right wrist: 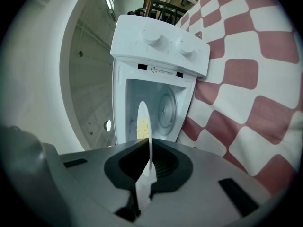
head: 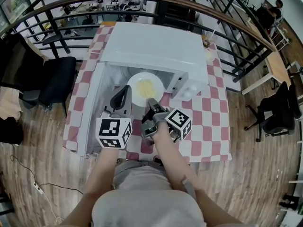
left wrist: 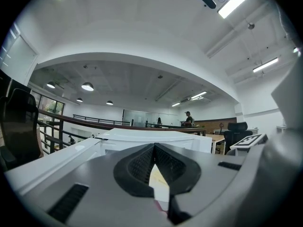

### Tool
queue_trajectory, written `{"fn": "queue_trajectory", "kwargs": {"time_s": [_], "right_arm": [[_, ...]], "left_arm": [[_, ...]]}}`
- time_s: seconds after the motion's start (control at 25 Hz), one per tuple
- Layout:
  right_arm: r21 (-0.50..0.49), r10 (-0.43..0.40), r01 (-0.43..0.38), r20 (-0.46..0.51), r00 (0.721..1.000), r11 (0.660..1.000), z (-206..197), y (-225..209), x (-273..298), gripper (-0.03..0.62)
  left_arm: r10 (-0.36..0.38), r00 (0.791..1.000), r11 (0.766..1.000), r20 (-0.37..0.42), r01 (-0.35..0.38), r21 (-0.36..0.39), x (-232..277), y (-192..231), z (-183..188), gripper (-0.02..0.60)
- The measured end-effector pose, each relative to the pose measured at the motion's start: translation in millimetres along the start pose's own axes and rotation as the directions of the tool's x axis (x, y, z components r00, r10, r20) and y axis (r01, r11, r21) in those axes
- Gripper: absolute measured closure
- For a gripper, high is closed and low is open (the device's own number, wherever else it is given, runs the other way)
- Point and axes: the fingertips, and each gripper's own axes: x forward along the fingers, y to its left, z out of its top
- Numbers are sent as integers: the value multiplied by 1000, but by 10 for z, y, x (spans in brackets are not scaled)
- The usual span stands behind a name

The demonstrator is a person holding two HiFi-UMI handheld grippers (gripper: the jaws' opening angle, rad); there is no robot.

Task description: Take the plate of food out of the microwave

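Observation:
A white plate (head: 145, 88) with yellow food sits level at the mouth of the white microwave (head: 156, 46), just in front of the cavity. My left gripper (head: 127, 92) is shut on the plate's left rim. In the left gripper view a pale wedge of the plate (left wrist: 158, 183) shows between the closed pads of that gripper (left wrist: 154, 146). My right gripper (head: 152, 102) is shut on the near rim. The right gripper view shows the plate (right wrist: 142, 117) edge-on, pinched in that gripper (right wrist: 150, 148), with the open cavity (right wrist: 163, 108) behind it.
The microwave door (head: 90, 108) hangs open to the left, beside my left gripper. The red-and-white checked tablecloth (head: 208, 112) stretches to the right. A drink cup with a straw (head: 207, 41) stands at the back right. A black chair (head: 57, 82) and a railing (head: 61, 13) flank the table.

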Motion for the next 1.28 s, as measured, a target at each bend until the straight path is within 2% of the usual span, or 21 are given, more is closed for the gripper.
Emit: {"fn": "queue_trajectory", "kwargs": {"time_s": [0.92, 1.28], "right_arm": [[35, 59, -59, 17, 998, 998, 88, 487, -459, 562], [28, 100, -101, 37, 994, 995, 166, 728, -550, 562]], "left_arm": [[-25, 1000, 1000, 13, 25, -12, -103, 3, 84, 579], [-25, 999, 999, 42, 26, -20, -81, -6, 188, 579]]}}
